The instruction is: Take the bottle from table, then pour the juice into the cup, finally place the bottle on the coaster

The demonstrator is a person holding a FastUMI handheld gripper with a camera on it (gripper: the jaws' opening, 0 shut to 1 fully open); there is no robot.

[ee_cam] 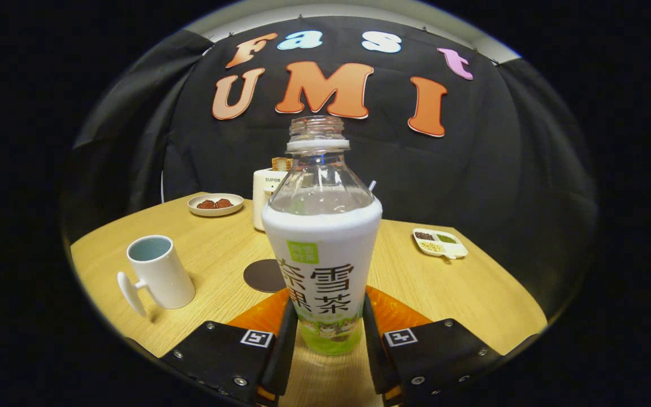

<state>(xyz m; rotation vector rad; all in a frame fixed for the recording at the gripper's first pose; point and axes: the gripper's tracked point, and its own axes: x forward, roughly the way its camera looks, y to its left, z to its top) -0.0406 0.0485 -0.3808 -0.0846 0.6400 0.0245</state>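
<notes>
Both claw (328,333) fingers flank uncapped bottle (322,249), seemingly pinching it, upright on surface (461,294); cup (159,272), coaster (263,276) beyond-left.

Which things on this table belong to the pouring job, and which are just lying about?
Job: bottle, uncapped, between the fingers of the gripper; cup; coaster.
Lying about: plate of snacks; white appliance; divided dish.
</notes>
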